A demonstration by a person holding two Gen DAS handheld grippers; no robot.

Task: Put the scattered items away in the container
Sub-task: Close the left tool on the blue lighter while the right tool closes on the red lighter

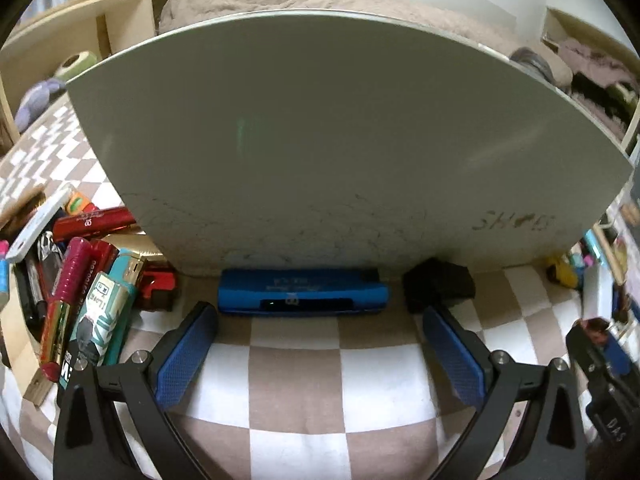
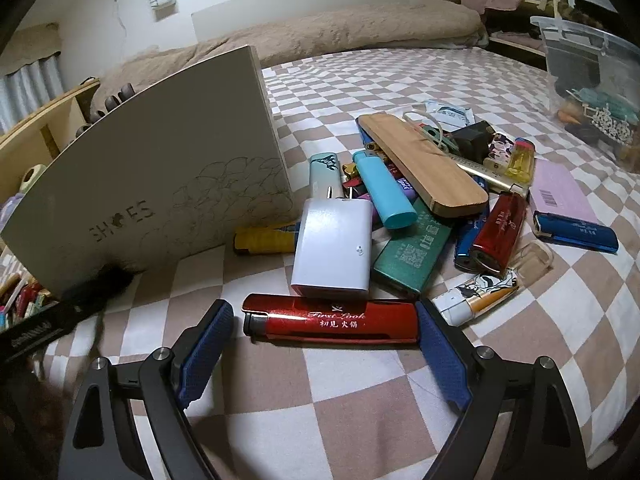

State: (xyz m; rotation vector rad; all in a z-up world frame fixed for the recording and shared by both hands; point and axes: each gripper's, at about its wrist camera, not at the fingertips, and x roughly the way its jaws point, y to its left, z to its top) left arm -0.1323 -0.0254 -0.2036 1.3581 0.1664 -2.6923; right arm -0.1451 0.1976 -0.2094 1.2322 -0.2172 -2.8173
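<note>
In the left wrist view a blue lighter (image 1: 304,290) lies crosswise at the foot of an upright white "SHOES" box panel (image 1: 320,140). My left gripper (image 1: 320,314) stands open just short of it, touching nothing. Left of the panel, a box (image 1: 36,380) holds several lighters. In the right wrist view a red lighter (image 2: 332,320) lies crosswise on the checked bedspread between the fingers of my right gripper (image 2: 324,310). The right pad (image 2: 436,344) is at the lighter's end; the left pad (image 2: 208,340) stands a little apart from it, so the gripper is open.
Behind the red lighter is a pile: a white charger (image 2: 332,248), a light blue lighter (image 2: 384,188), a wooden case (image 2: 420,168), another red lighter (image 2: 496,232), a blue one (image 2: 576,232). A clear bin (image 2: 592,60) stands far right. A black object (image 1: 438,284) lies beside the blue lighter.
</note>
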